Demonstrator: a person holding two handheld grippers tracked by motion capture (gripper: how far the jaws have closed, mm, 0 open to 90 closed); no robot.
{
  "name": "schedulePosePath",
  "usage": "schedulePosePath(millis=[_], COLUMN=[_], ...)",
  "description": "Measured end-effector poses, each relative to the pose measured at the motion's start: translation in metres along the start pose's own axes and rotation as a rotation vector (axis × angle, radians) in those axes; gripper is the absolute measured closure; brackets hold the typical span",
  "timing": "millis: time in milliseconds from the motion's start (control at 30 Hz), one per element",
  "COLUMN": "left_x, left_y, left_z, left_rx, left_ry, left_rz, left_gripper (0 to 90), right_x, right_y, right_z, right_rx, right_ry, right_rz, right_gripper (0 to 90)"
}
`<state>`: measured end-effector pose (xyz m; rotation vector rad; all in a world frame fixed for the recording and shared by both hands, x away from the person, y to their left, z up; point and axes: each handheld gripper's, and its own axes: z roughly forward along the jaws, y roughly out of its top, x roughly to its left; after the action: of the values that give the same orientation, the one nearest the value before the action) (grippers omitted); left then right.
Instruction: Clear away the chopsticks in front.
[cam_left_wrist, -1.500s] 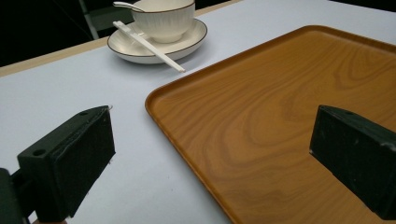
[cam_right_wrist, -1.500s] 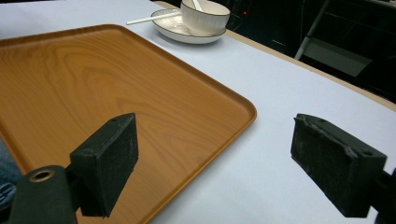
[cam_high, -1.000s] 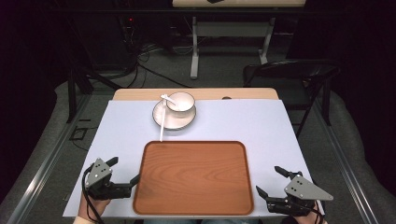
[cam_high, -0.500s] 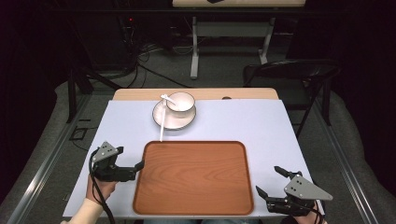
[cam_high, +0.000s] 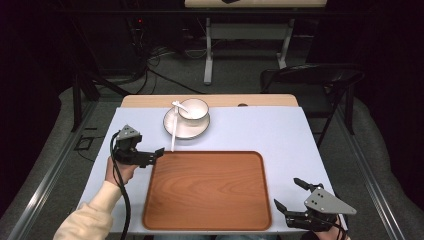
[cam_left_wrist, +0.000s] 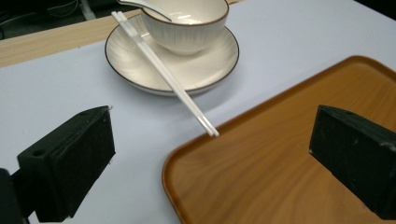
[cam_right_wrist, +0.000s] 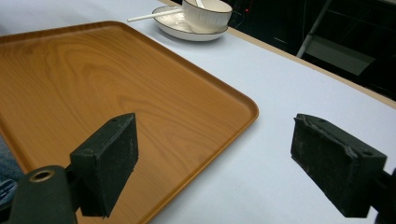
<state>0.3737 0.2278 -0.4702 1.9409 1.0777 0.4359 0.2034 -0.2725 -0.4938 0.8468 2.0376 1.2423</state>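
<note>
chopsticks tips on tray rim, left tool open nearby

**White crockery, brown wood, pale lilac cloth**

The bowl is white with fine vertical ribbing and a thin brown rim; its saucer matches. The chopsticks and spoon are plain white. The tray shows orange-brown wood grain. The table cover is pale lilac. Both grippers' jaws are black.

Nothing readable is showing anywhere from where I'm standing: no lettering, labels, brands, numbers or signs on any surface.
</note>
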Motion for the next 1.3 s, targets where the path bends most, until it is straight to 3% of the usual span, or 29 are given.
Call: schedulePosePath(millis=[233,433,767,967,1300], left_x=[0.013,0.021,0.028,0.036,0.049], left_y=[0.021,0.042,0.067,0.076,0.074], left_z=[0.021,0.04,0.068,0.086,0.108], left_rx=[0.041,0.066,0.117,0.147,0.203], left_ry=[0.012,0.04,0.06,0.087,0.137], left_rz=[-0.017,-0.006,-0.009,-0.04,-0.089], left_gripper=[0.0,0.0,1.2,7.4,26.0], right_x=[0.0,0.0,-0.001,-0.001,-0.001], right_y=[0.0,0.0,0.0,0.0,0.0], right_z=[0.0,0.0,0.0,0.0,0.0], right_rx=[0.001,0.003,0.0,0.002,0.0], right_ry=[0.001,0.004,0.003,0.005,0.007], right_rz=[0.0,0.0,-0.001,0.001,0.0], right_gripper=[14.3,14.3,14.3,14.3,14.3])
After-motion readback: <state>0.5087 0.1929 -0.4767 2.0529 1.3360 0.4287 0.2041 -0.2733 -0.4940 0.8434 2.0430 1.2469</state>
